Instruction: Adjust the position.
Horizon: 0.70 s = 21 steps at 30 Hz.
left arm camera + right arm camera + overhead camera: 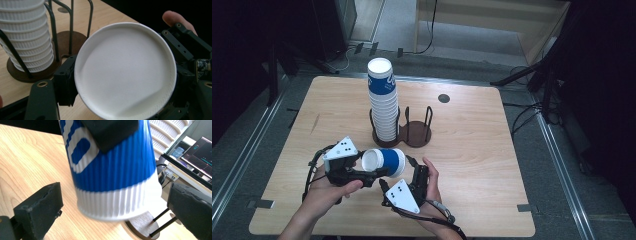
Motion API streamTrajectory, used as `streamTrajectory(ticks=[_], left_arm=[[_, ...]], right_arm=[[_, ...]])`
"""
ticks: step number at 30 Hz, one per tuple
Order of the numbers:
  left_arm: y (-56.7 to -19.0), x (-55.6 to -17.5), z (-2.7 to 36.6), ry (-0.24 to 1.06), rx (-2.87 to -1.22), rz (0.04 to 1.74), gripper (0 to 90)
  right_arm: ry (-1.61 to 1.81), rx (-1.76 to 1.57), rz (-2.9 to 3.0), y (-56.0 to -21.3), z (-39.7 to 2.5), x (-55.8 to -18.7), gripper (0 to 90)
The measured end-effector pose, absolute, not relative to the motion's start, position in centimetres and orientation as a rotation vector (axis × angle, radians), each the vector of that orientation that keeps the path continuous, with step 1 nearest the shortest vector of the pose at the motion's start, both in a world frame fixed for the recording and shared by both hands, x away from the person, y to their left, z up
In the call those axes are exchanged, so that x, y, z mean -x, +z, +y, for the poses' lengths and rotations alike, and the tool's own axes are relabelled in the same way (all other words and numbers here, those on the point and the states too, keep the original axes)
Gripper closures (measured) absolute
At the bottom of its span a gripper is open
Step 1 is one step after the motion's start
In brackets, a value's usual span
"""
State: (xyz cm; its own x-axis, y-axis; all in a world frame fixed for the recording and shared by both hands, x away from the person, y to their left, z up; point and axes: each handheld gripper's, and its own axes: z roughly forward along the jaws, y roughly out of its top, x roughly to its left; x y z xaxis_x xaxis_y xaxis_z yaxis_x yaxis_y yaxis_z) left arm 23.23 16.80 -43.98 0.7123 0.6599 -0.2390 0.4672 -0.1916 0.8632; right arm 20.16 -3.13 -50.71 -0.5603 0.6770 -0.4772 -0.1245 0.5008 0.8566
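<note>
A: The left gripper (377,173) is closed on a paper cup (384,162); one black jaw presses its ribbed blue wall, and in the left gripper view the jaws sit at both sides of the round white bottom. The cup lies on its side above the near-middle part of the table (472,150). The right gripper (399,170) has its jaws wide apart around the white end of the cup; in the right gripper view there are gaps on both sides, so it is not holding it.

B: And the bigger things?

A: The table is a light wooden board with rounded corners. Toward its far edge, near the centre, a tall stack of cups (382,100) stands, blue and white with fine ridges. It sits in a holder (416,132) with two round dark wooden bases and thin black wire posts; the second base just beside it is free.
</note>
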Motion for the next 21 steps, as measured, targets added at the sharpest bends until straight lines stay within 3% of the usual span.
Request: streamTrajectory(ticks=[21], left_arm=[[-44.2, -23.4, 18.8, 0.355, -1.508, 0.868, 26.6]], right_arm=[[1.243, -0.59, 1.845, -49.9, -4.1, -20.5, 0.0]])
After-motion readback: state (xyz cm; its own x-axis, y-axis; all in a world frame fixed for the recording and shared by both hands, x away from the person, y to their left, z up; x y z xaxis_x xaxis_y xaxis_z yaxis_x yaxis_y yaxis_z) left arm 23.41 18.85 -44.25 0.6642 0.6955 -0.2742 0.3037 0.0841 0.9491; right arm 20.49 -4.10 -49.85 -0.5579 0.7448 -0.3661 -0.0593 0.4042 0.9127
